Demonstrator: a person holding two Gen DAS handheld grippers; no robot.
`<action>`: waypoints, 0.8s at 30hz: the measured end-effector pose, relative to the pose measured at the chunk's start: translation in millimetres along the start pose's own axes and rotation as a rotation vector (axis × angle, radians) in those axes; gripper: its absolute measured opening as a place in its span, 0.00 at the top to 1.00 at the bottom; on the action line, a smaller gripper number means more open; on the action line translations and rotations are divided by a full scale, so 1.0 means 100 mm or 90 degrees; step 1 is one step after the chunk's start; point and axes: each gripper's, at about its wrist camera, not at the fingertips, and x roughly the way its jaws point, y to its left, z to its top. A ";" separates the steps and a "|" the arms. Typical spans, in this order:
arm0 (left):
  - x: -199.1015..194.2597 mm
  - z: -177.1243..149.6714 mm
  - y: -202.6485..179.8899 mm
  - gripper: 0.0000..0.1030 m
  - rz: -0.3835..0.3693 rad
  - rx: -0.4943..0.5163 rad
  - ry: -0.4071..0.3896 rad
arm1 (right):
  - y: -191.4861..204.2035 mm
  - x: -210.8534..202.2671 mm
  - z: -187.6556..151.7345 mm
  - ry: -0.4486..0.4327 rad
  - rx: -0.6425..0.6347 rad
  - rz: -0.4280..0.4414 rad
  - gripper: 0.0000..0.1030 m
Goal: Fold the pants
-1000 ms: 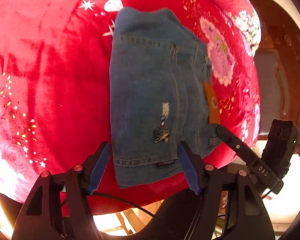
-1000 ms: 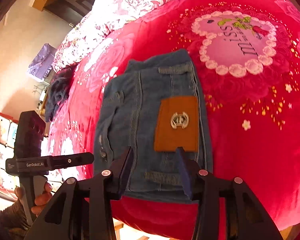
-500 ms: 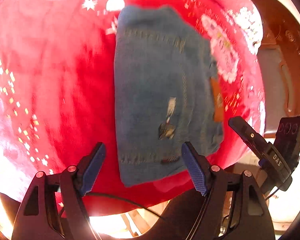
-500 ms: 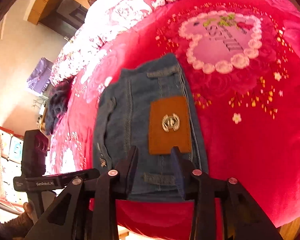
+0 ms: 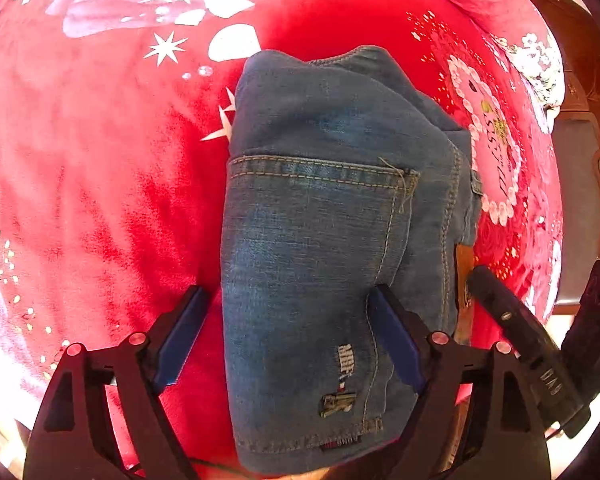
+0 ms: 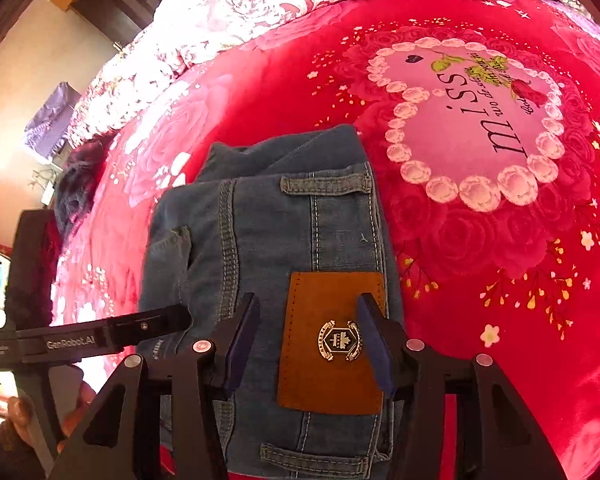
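Now both grippers, left (image 5: pixel 288 332) and right (image 6: pixel 306 344), have just spread their fingers and moved closer over the folded jeans (image 5: pixel 320 240), gripping nothing; the fold looks finished.

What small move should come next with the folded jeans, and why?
Probably lower both grippers onto the near edge of the folded jeans and close. The left gripper and right gripper have just been opening; their fingers hang apart above the denim, near the brown leather patch, gripping nothing yet.

Red rose-print bed cover (image 5: pixel 100 200) under folded blue jeans (image 5: pixel 320 240), flat.
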 end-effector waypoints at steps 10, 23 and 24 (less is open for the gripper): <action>-0.05 -0.03 0.61 0.18 -0.119 -0.132 0.032 | -0.93 0.04 -0.13 0.009 0.240 0.161 0.32; 0.03 -0.02 0.05 0.15 -0.076 -0.045 0.020 | -0.62 0.28 0.04 0.050 0.176 0.228 0.20; 0.00 -0.04 0.00 0.15 -0.062 -0.028 0.005 | -0.61 0.29 0.04 0.053 0.168 0.226 0.21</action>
